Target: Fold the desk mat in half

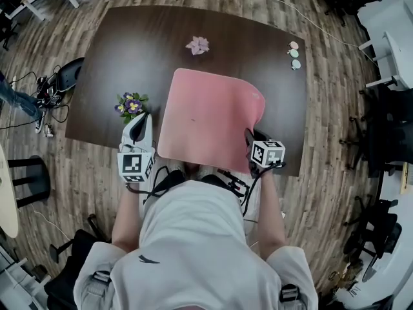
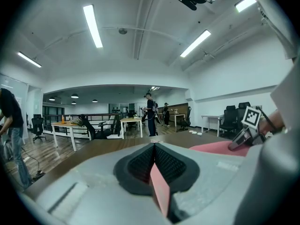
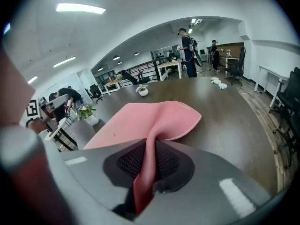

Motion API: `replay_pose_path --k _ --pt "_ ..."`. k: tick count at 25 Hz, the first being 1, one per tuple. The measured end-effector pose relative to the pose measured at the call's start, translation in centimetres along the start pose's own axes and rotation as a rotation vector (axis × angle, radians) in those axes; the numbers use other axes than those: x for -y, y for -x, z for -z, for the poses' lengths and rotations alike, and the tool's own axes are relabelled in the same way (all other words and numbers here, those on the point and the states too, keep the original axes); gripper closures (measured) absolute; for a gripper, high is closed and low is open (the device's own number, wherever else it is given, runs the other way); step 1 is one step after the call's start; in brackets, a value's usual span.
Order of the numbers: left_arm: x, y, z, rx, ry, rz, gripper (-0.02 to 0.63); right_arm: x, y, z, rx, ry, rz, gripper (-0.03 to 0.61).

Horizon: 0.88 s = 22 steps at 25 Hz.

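The pink desk mat (image 1: 206, 112) lies on the dark wooden table (image 1: 129, 44), its near edge toward me. My right gripper (image 1: 250, 137) is shut on the mat's near right corner, which is raised and curls over the flat part (image 3: 140, 121); the pink edge runs between the pads (image 3: 146, 165). My left gripper (image 1: 138, 120) sits at the mat's near left side. In the left gripper view a pink strip of mat stands pinched between its shut jaws (image 2: 154, 168). The rest of the mat (image 2: 215, 147) shows at the right there, beside the right gripper (image 2: 248, 125).
A small pot of purple flowers (image 1: 130, 104) stands just beyond the left gripper. A pale pink flower ornament (image 1: 197, 44) lies farther back, and three small round discs (image 1: 294, 53) sit at the table's far right. Office chairs and desks surround the table; people stand in the background.
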<state>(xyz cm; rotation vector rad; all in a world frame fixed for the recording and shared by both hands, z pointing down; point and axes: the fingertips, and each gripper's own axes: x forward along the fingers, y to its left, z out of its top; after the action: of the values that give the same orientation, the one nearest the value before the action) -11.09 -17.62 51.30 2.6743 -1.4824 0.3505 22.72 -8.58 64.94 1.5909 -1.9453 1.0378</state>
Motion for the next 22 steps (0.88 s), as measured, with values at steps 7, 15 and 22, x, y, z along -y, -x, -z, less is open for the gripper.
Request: replay_pose_path --k 7,15,22 --pt "-1.8 1.1 0.8 -0.009 0.01 -0.035 0.606 -7.2 -0.2 -4.5 -0.034 0.119 -0.129 0.538" --pt "-4.7 3.3 1.8 -0.019 0.031 -0.114 0.606 -15.2 -4.6 -6.9 -0.028 0.171 -0.312 0.537" --pt "-6.7 4.6 2.5 -0.034 0.05 -0.163 0.606 -20.3 -10.5 -6.2 -0.082 0.097 -0.422 0.538"
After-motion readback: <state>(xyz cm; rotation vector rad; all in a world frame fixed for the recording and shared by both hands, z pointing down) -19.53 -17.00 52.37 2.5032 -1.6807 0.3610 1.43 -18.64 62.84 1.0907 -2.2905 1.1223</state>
